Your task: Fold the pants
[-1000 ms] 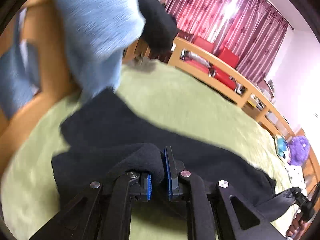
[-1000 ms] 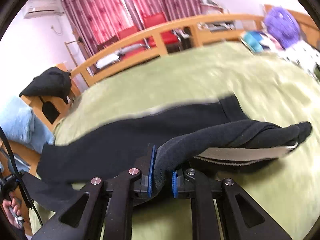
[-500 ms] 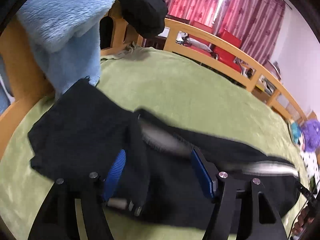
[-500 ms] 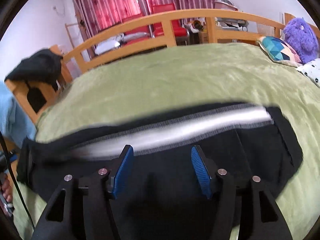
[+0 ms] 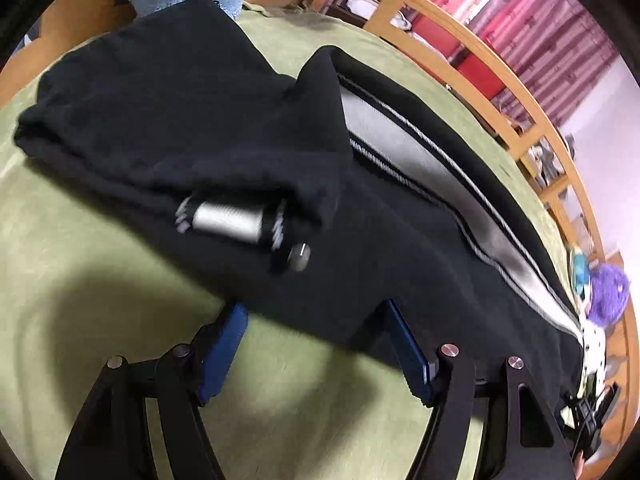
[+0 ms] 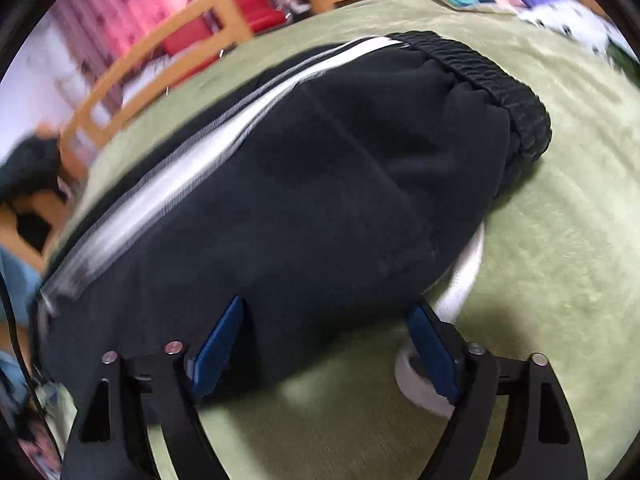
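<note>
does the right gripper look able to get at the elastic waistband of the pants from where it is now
Probably yes. The right gripper is open at the near edge of the pants, and the waistband lies exposed at the far right, nothing on it; only green blanket lies beside that edge.

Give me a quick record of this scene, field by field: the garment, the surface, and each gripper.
garment: black pants with white side stripe, lying folded lengthwise
waistband: elastic, ribbed
surface: green blanket
left gripper: open, at the pants' near edge
right gripper: open, holding nothing
</note>
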